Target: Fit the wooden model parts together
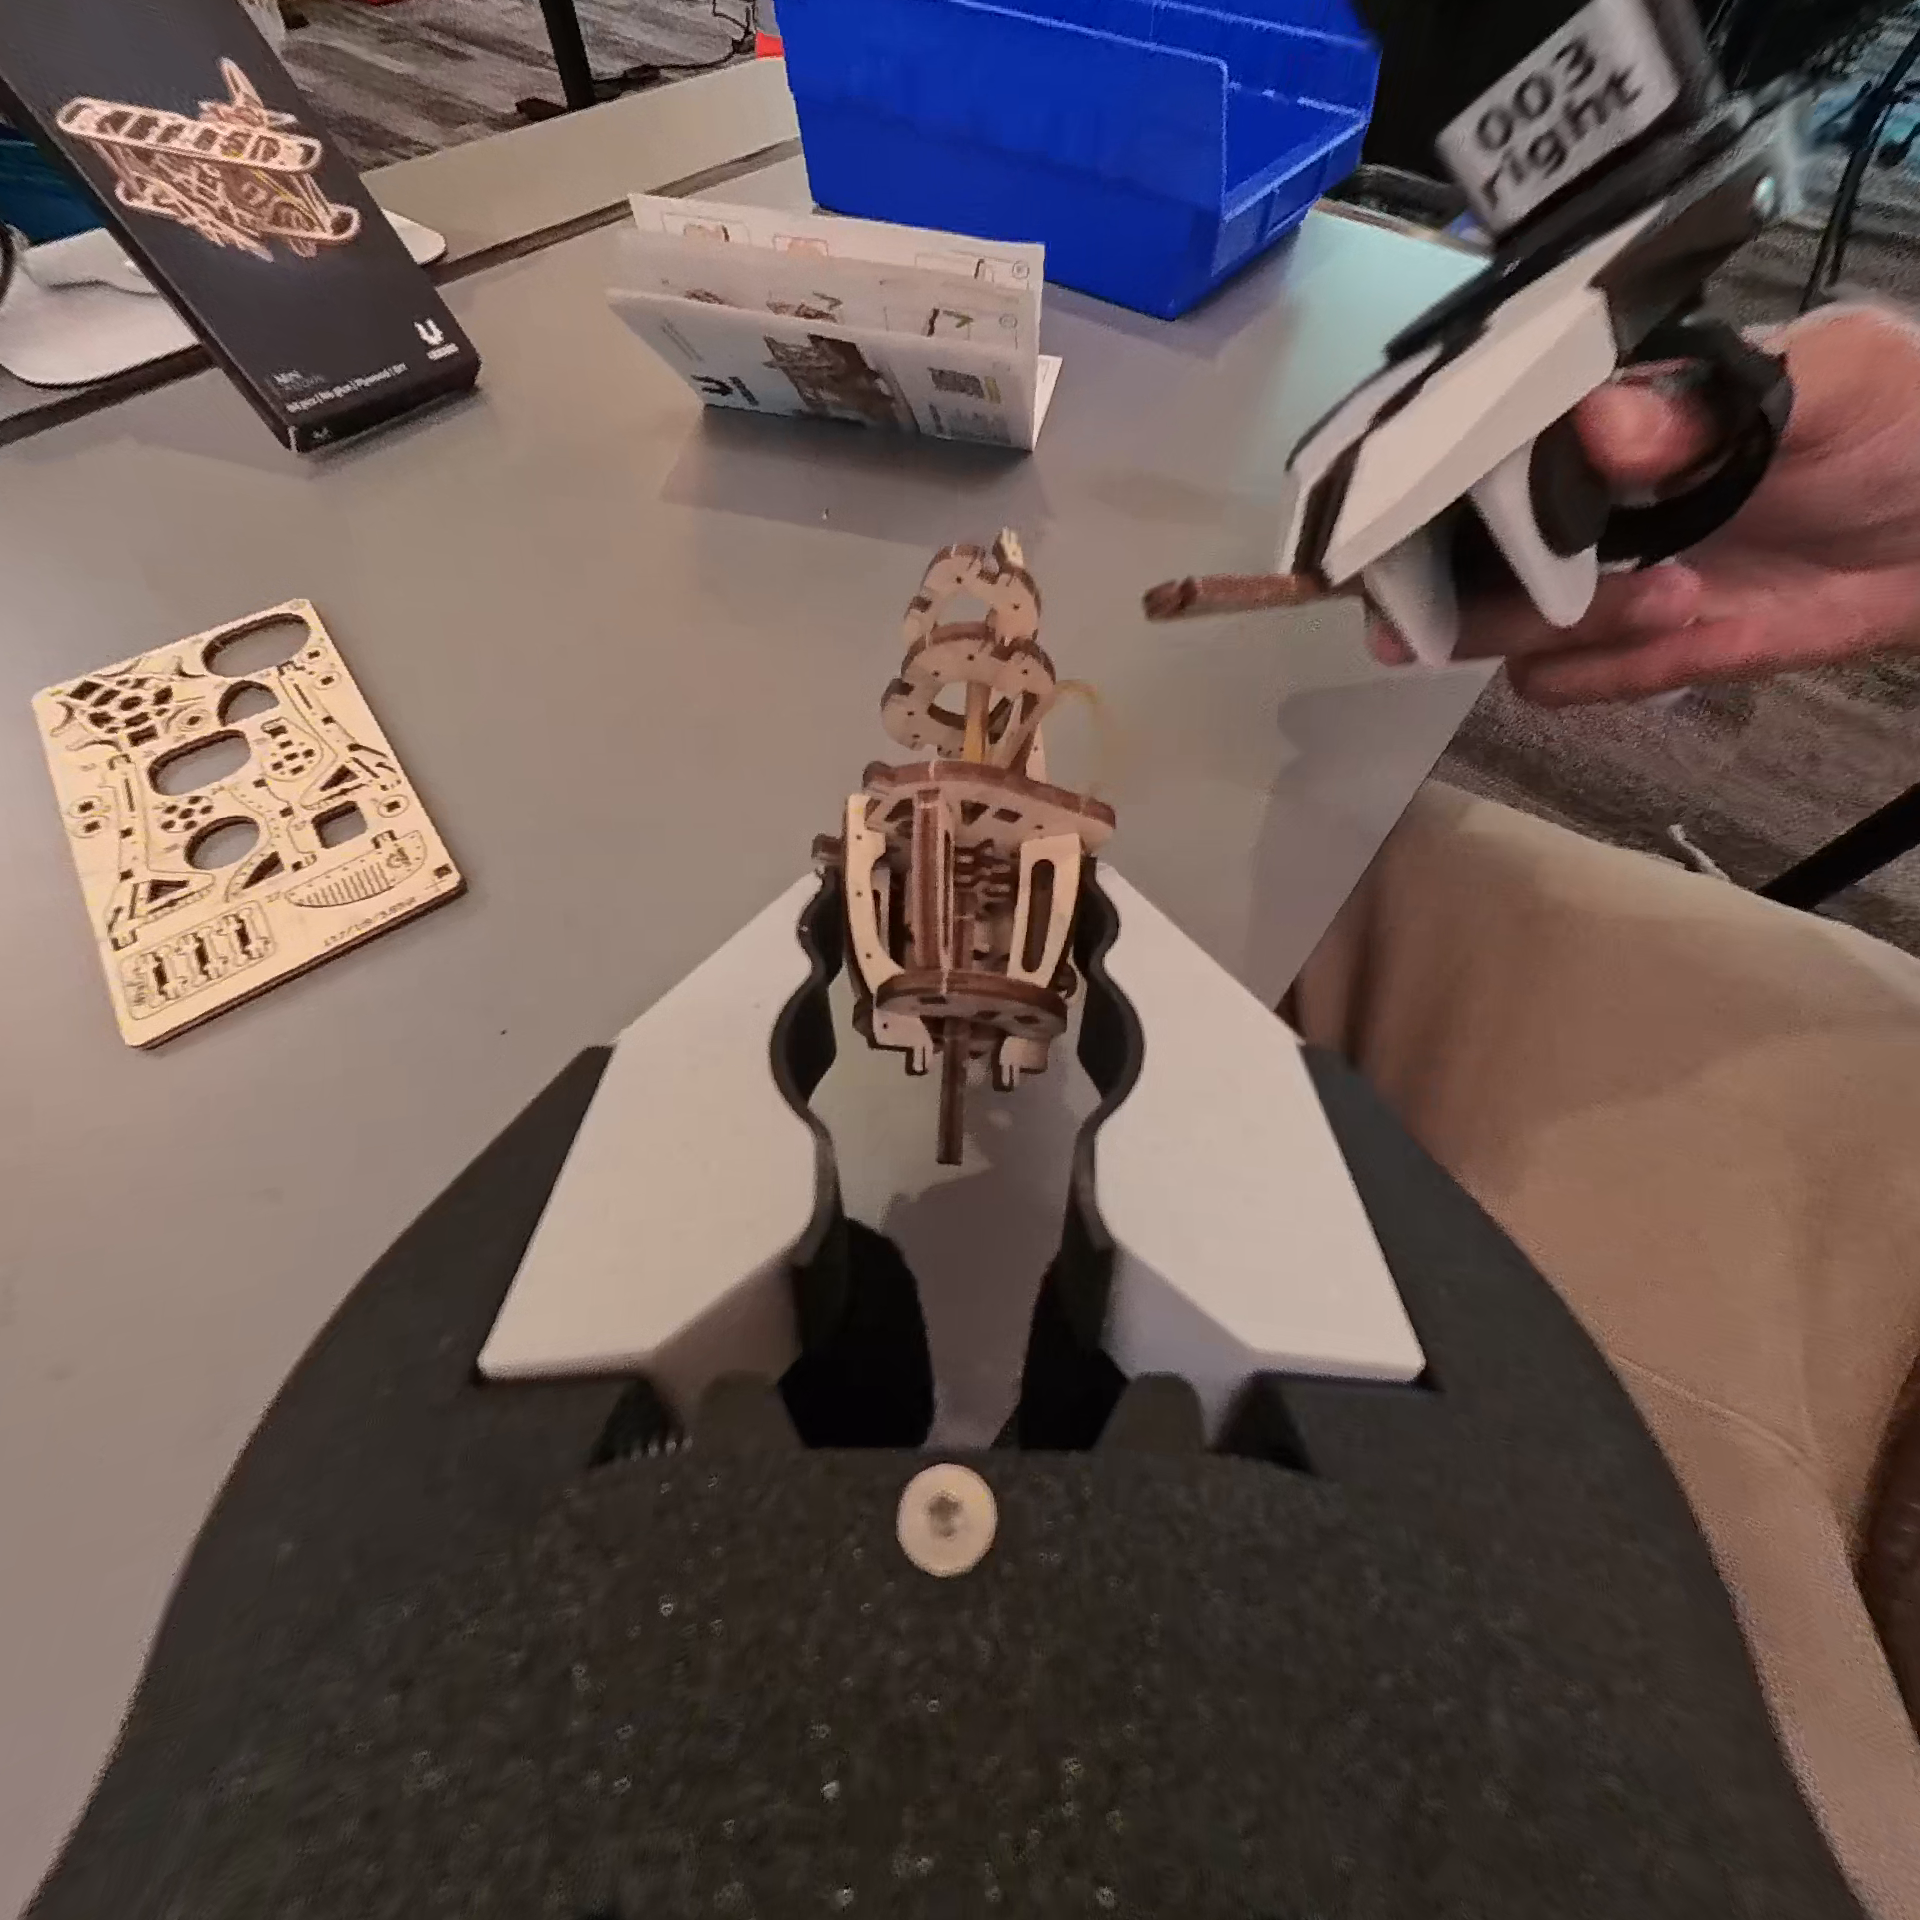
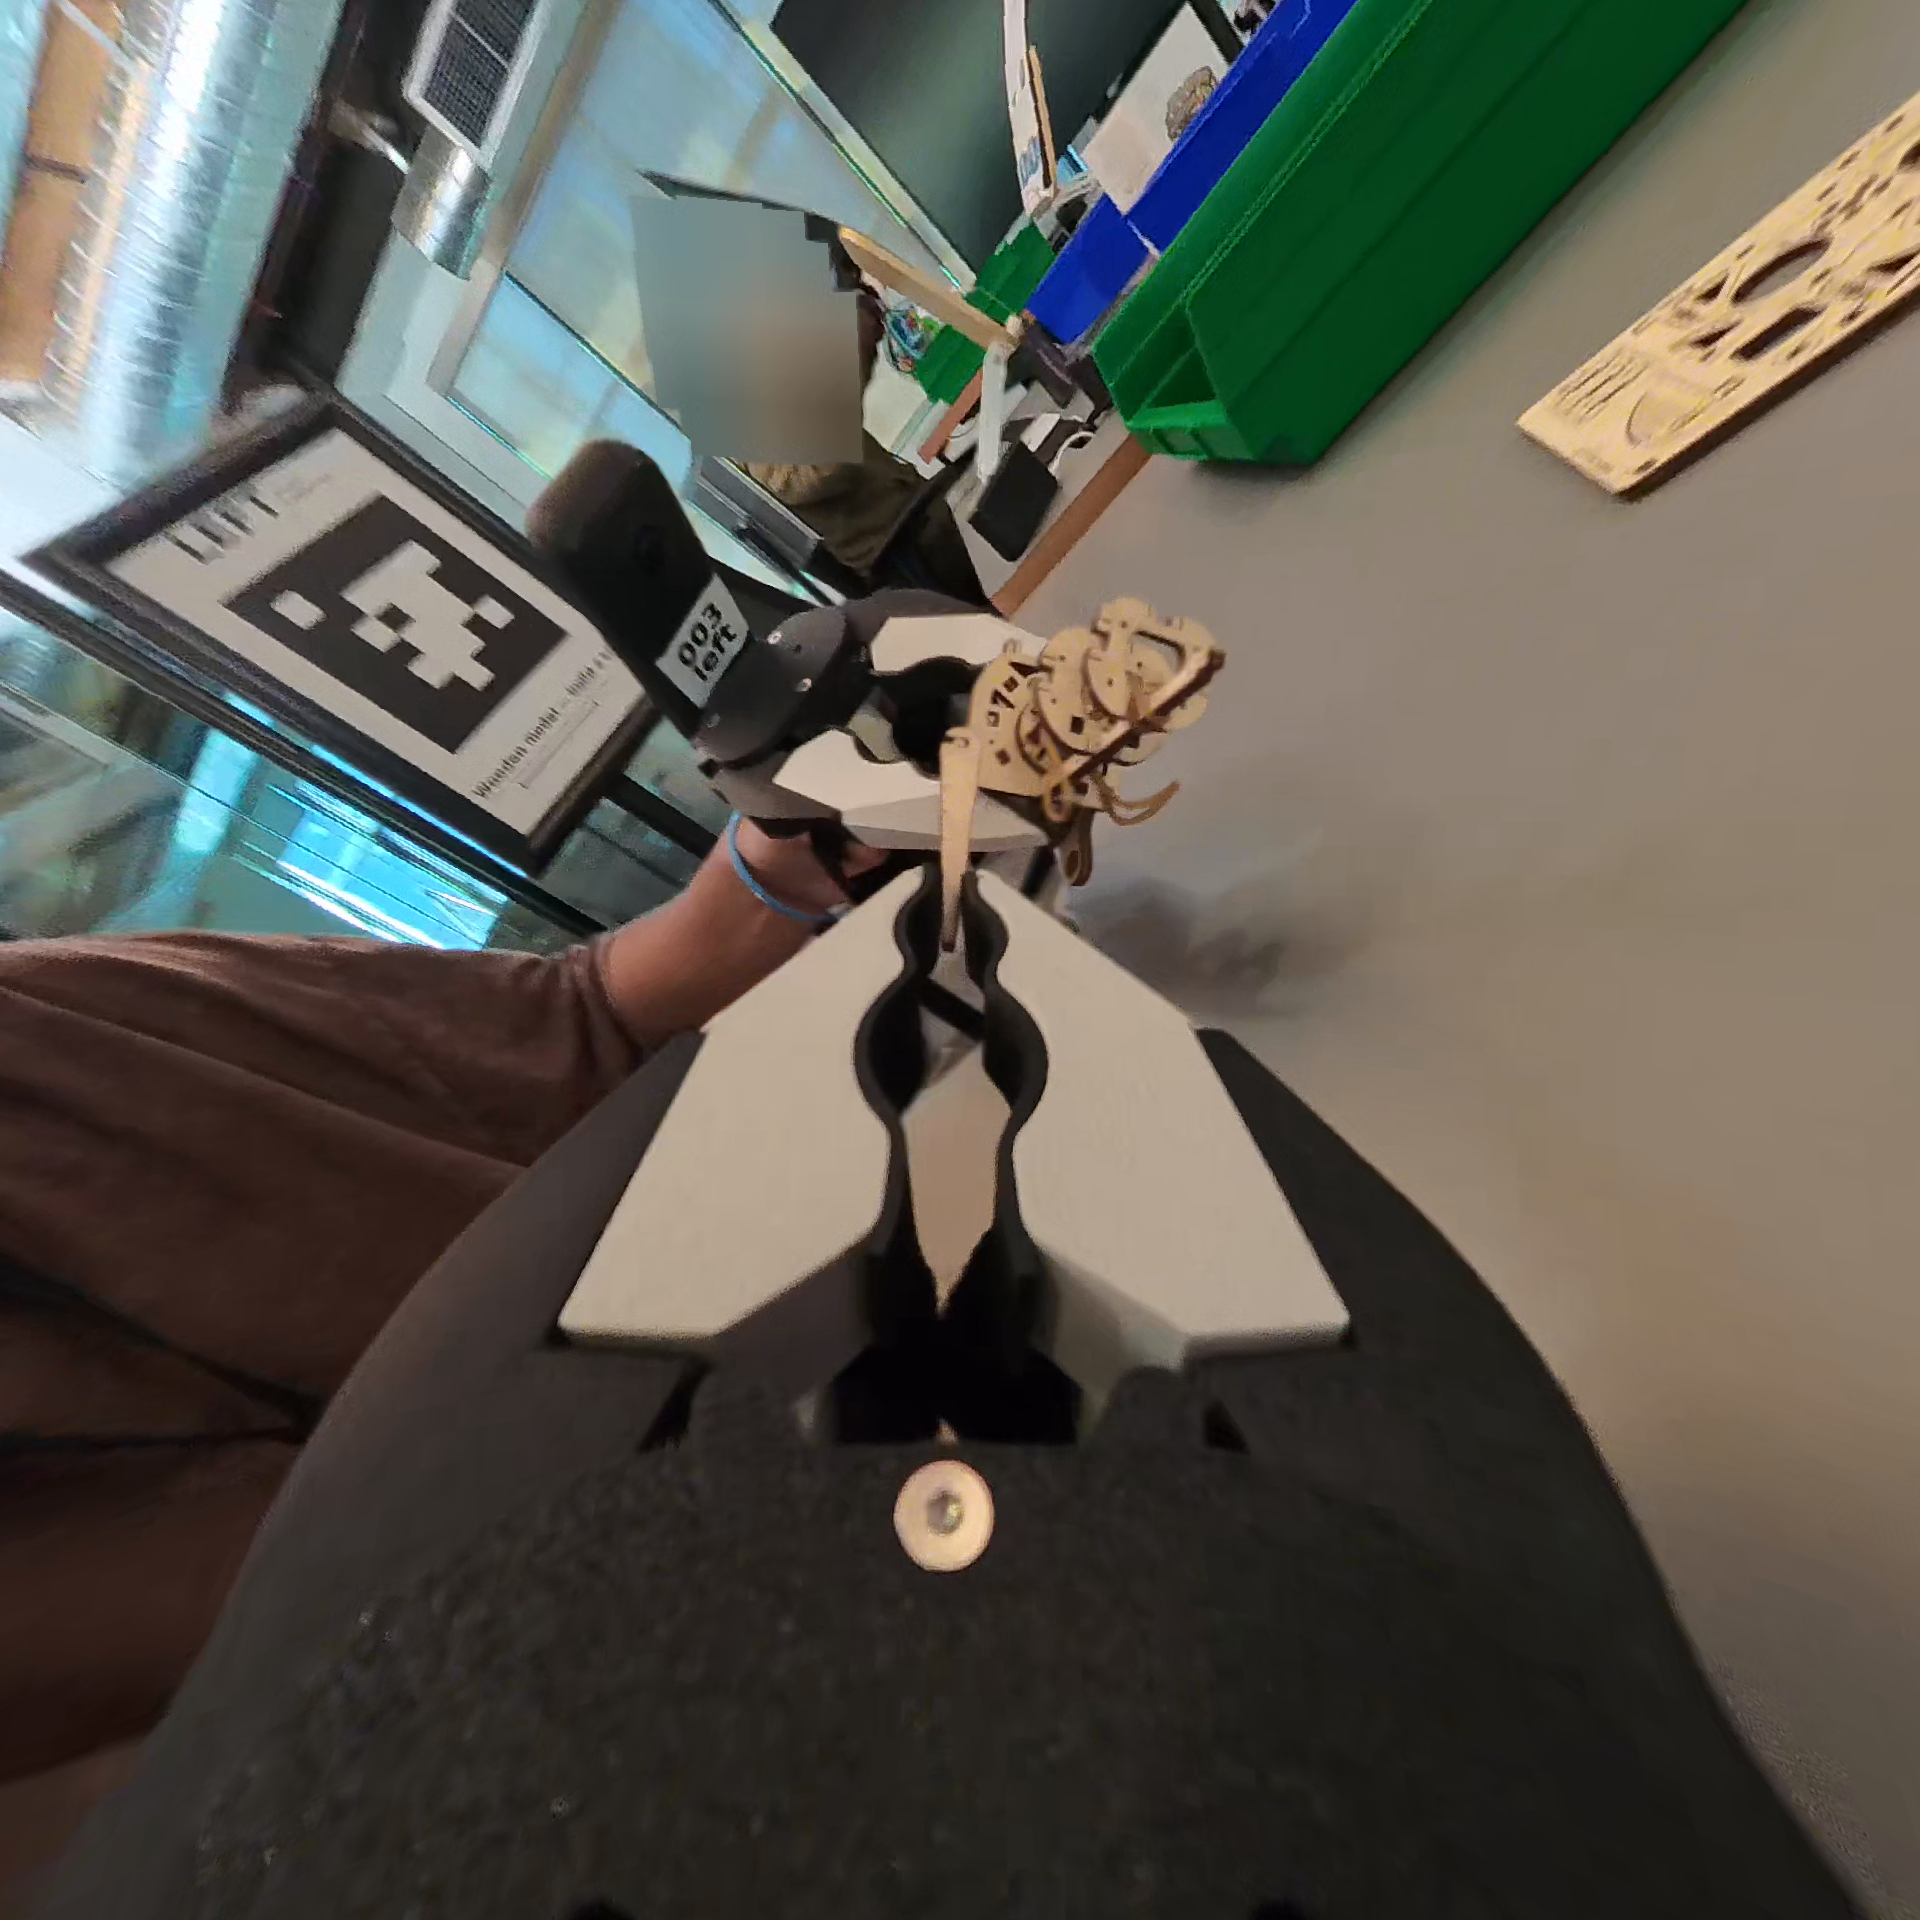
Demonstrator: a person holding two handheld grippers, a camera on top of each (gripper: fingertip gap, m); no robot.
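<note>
While the left claw (image 1: 951, 935) grips a half-built wooden model (image 1: 961, 883) by its drum-shaped lower body, its two pale fingers closed against the sides, the model is held just above the grey tabletop (image 1: 582, 582) near the edge closest to the person. Stacked scalloped wooden discs rise from the model's top, and a thin wooden axle pokes back toward the camera. The right claw (image 2: 951, 914) is shut on a slim wooden strip (image 2: 958, 821), a narrow pointed slat; seen from the left wrist view, the strip juts out sideways toward the model with a clear gap between them. From the right wrist view, the strip's free end overlaps the model's disc stack, though whether they touch cannot be told. A punched-out plywood sheet (image 1: 244, 821) lies flat toward the tabletop's left edge, a folded instruction leaflet (image 1: 831, 322) stands farther back, and a blue bin (image 1: 1081, 135) sits at the far edge beside a dark product box (image 1: 249, 229). The step in hand looks like bringing the strip to its slot on the model. Doing it well probably means keeping the model steady, lining the strip's tip with the slot before pushing, and pressing gently along the strip's length, since thin plywood snaps easily if bent.
</note>
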